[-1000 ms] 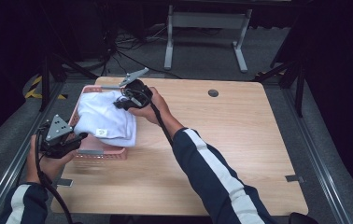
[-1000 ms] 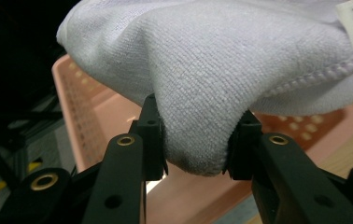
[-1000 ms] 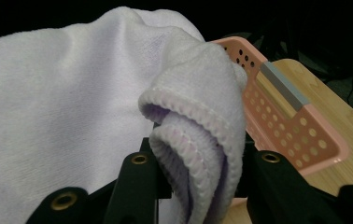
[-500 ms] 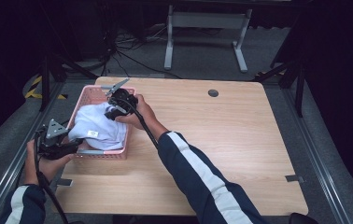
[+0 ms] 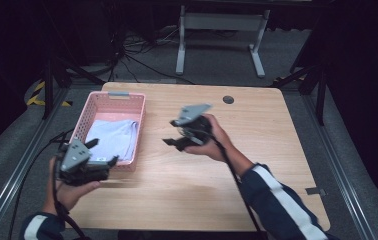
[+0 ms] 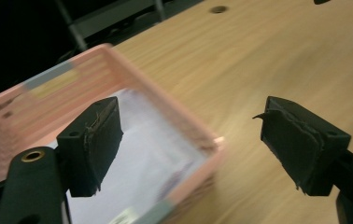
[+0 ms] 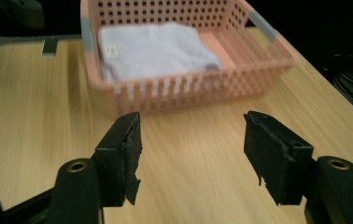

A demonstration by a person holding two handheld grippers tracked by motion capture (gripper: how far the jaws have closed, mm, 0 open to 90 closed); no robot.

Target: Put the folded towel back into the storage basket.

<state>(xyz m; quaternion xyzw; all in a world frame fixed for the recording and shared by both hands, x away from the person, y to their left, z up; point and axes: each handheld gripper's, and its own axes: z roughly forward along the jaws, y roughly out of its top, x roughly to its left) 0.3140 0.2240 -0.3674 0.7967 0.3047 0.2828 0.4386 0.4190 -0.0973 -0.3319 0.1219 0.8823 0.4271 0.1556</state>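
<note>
Both grippers have drawn back from the pink basket, leaving the folded cloth inside it.

The pale cloth (image 5: 113, 138) lies flat in the pink basket (image 5: 108, 102) at the table's (image 5: 257, 165) left side. The left gripper (image 5: 103, 159), just beside the basket's near corner, and the right gripper (image 5: 173, 141), over bare wood, have just been opening; both jaws stand apart, holding nothing.

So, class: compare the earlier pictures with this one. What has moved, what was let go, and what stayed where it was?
Both claws let go of the pale folded cloth, which now lies flat in the pink basket. The right claw drew back out over the bare table, its jaws just opened and empty. The left claw pulled back to the basket's near corner, also opened and empty. Basket and table stayed put.
</note>
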